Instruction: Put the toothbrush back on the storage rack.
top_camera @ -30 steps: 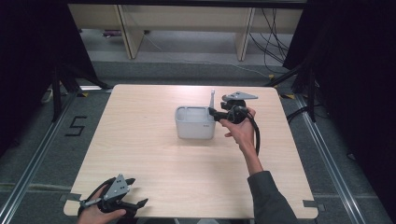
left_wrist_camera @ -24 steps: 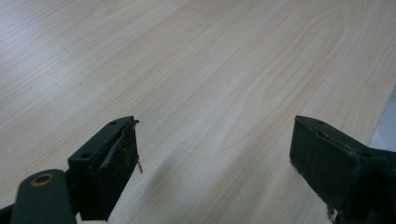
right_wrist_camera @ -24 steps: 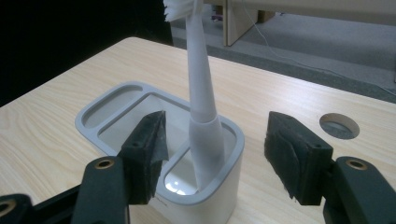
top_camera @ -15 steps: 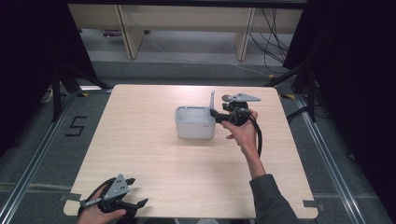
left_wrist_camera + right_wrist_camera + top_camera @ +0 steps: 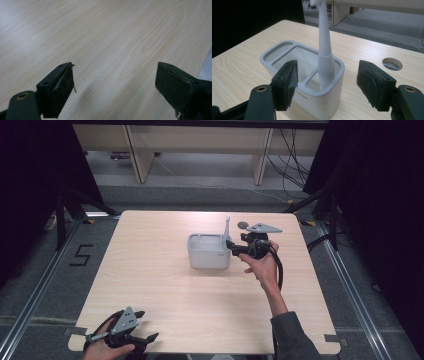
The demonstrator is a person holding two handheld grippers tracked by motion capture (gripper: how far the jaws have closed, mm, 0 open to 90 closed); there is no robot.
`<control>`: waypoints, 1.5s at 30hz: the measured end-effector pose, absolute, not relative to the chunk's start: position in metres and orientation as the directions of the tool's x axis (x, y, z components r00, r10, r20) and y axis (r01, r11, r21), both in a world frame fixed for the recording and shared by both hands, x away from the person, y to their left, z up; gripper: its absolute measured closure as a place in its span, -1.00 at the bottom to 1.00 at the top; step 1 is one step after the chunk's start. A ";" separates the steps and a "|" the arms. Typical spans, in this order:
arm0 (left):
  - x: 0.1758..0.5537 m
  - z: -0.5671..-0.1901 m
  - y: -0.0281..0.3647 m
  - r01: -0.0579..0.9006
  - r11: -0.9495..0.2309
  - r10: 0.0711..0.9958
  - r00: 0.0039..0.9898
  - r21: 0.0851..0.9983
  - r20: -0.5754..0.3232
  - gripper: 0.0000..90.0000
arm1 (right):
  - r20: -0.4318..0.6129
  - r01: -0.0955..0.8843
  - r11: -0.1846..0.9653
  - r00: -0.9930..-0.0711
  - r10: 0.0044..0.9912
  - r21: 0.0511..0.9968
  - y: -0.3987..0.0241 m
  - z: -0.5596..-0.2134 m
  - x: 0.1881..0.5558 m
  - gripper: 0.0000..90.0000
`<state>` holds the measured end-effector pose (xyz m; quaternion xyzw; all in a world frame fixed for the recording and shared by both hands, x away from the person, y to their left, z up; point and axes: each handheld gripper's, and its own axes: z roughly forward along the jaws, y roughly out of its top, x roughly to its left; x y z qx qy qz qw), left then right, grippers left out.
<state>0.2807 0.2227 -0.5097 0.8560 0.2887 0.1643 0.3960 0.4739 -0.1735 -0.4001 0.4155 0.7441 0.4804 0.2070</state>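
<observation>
- Fingers of our right gripper stand apart, pressing on nothing, and they have just been opening wider; the toothbrush rises in the gap between them, untouched by either pad.
- We see the toothbrush standing nearly upright in the holder, in the small compartment at the corner nearest this gripper.
- From the high view, we hold the right gripper level at the holder's right side, its tips just at the rim, with the toothbrush sticking up above the wall there.
- Our holder sits on the worktop, a little behind its middle and towards the right.
- A round hole is cut in the worktop just beyond the holder.
- Our left gripper rests low at the worktop's near left edge, well apart from the holder.
- Its fingers are spread wide over bare wood, with nothing between them.
</observation>
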 end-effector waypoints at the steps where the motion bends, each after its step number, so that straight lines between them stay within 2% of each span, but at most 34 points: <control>1: 0.280 -0.509 0.223 0.369 -0.525 0.627 0.777 0.767 0.055 -0.67 | 0.122 0.445 0.173 -0.559 0.820 0.879 -0.172 -0.400 0.471 -0.25; 4: 0.281 -0.510 0.223 0.364 -0.520 0.624 0.780 0.773 0.053 -0.67 | 0.086 0.420 0.200 -0.571 0.817 0.885 -0.175 -0.401 0.469 -0.27; 10: 0.280 -0.509 0.223 0.361 -0.521 0.624 0.779 0.774 0.057 -0.67 | 0.110 0.433 0.184 -0.571 0.814 0.882 -0.176 -0.401 0.461 -0.29; 19: 0.281 -0.509 0.223 0.360 -0.527 0.621 0.781 0.770 0.059 -0.67 | 0.072 0.413 0.221 -0.587 0.807 0.884 -0.184 -0.403 0.449 -0.33; 20: 0.281 -0.509 0.223 0.361 -0.522 0.621 0.782 0.773 0.055 -0.67 | 0.109 0.454 0.199 -0.567 0.817 0.869 -0.184 -0.403 0.444 -0.35; 21: 0.281 -0.508 0.223 0.359 -0.530 0.619 0.783 0.768 0.061 -0.67 | 0.067 0.421 0.229 -0.581 0.811 0.878 -0.187 -0.404 0.444 -0.35; 23: 0.281 -0.509 0.222 0.360 -0.513 0.627 0.777 0.780 0.054 -0.67 | 0.091 0.435 0.211 -0.576 0.812 0.875 -0.187 -0.405 0.442 -0.35; 30: 0.280 -0.508 0.223 0.360 -0.519 0.627 0.777 0.775 0.058 -0.67 | 0.055 0.421 0.248 -0.589 0.806 0.873 -0.190 -0.409 0.433 -0.38; 32: 0.280 -0.508 0.222 0.359 -0.517 0.624 0.779 0.777 0.056 -0.67 | 0.087 0.444 0.226 -0.583 0.808 0.867 -0.187 -0.410 0.428 -0.39; 45: 0.280 -0.507 0.223 0.355 -0.515 0.623 0.780 0.780 0.057 -0.67 | 0.068 0.433 0.267 -0.618 0.783 0.861 -0.179 -0.416 0.417 -0.41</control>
